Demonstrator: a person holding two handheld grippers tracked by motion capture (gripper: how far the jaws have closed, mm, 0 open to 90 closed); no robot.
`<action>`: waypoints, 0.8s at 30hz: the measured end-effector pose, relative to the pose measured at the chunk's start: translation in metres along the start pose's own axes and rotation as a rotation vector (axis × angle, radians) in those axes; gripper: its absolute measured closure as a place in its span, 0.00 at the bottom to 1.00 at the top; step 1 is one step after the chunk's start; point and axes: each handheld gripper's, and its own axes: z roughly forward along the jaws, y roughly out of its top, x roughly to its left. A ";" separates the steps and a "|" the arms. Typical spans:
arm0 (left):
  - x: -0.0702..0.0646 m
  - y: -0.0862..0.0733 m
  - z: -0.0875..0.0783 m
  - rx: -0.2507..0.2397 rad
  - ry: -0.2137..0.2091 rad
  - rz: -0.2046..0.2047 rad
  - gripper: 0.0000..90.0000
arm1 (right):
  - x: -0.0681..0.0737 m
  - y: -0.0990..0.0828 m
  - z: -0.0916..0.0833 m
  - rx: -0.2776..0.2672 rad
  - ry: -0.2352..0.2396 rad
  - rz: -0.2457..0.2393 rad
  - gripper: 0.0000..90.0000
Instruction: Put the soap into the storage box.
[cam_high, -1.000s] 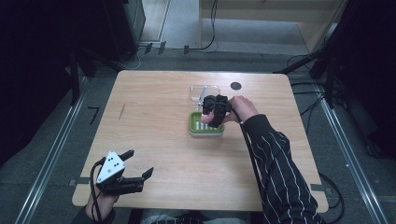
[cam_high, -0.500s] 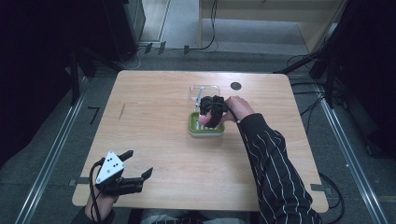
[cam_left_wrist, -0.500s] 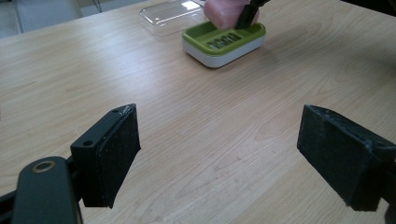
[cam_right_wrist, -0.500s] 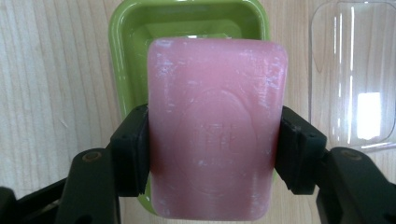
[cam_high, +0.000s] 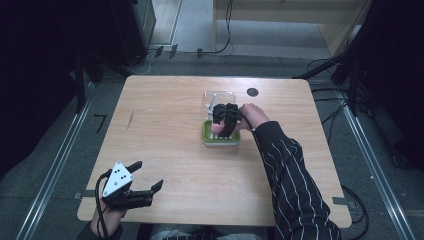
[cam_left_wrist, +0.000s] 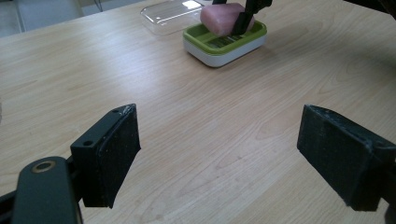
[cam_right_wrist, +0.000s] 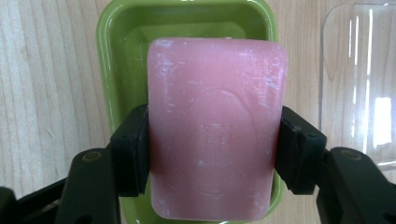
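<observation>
A pink bar of soap (cam_right_wrist: 215, 126) is clamped between the pads of my right gripper (cam_right_wrist: 212, 149), held just above a green soap dish (cam_right_wrist: 116, 60). From above, the right gripper (cam_high: 224, 120) hovers over the green dish (cam_high: 220, 140) at the table's middle, and a bit of the soap (cam_high: 217, 128) shows under it. The left gripper view has the soap (cam_left_wrist: 219, 18) and the dish (cam_left_wrist: 224, 42) far off. My left gripper (cam_high: 142, 176) rests at the near left corner of the table, jaws wide apart with nothing between them (cam_left_wrist: 219, 154).
A clear plastic lid (cam_high: 214, 98) lies flat on the table just behind the dish, also at the right in the right gripper view as the lid (cam_right_wrist: 359, 84). A small black disc (cam_high: 252, 92) sits near the far edge. The wooden table (cam_high: 160, 130) stretches between both grippers.
The right gripper with the soap has shifted slightly over the dish. The left gripper has stayed put.
</observation>
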 end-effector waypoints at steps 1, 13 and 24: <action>0.000 0.000 0.000 0.001 0.000 0.000 0.16 | 0.000 0.000 0.001 0.001 0.001 0.001 0.43; 0.000 0.000 0.000 0.001 -0.002 0.003 0.16 | -0.002 0.001 0.008 0.001 0.017 0.001 0.43; 0.000 0.000 0.001 0.001 -0.003 0.003 0.16 | -0.001 0.001 0.011 0.010 0.020 0.010 0.43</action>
